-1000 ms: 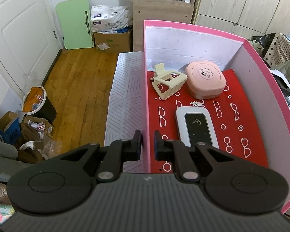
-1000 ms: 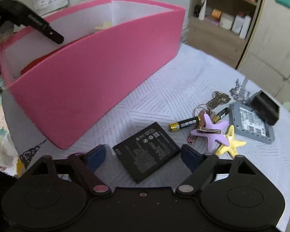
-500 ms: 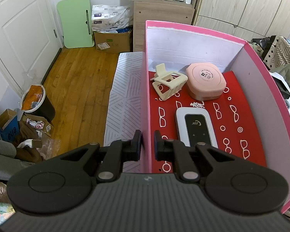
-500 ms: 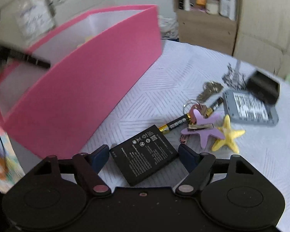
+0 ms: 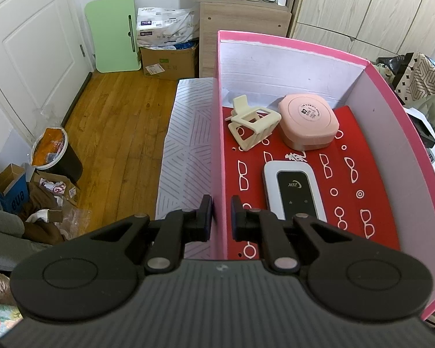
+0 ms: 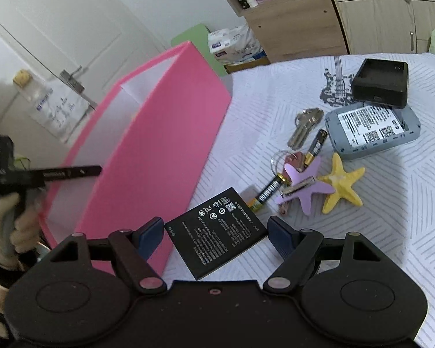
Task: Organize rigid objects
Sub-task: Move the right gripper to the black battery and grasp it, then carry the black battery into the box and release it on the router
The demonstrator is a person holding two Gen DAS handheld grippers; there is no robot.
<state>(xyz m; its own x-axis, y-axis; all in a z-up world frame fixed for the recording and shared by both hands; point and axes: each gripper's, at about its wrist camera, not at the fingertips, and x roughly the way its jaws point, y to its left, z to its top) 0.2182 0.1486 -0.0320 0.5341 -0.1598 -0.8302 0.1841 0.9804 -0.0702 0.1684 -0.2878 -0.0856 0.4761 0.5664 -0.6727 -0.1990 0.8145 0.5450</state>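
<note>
My left gripper (image 5: 219, 214) is shut on the left wall of the pink box (image 5: 219, 150). Inside, on the red floor, lie a cream hair claw (image 5: 253, 121), a pink square case (image 5: 308, 120) and a white and black router (image 5: 294, 194). My right gripper (image 6: 214, 236) is open, with a black flat battery (image 6: 217, 232) lying between its fingers on the white patterned cloth. The pink box (image 6: 153, 156) stands just left of it.
Past the battery lie an AA battery (image 6: 268, 192), a purple star clip (image 6: 301, 182), a yellow starfish (image 6: 340, 181), keys (image 6: 303, 127), a grey router back (image 6: 371, 129) and a black charger (image 6: 380, 82). The cloth's edge drops to the wooden floor (image 5: 113, 133) on the left.
The right gripper has swung and tilted over the battery, so the box now shows further left. The left gripper keeps its hold on the box wall.
</note>
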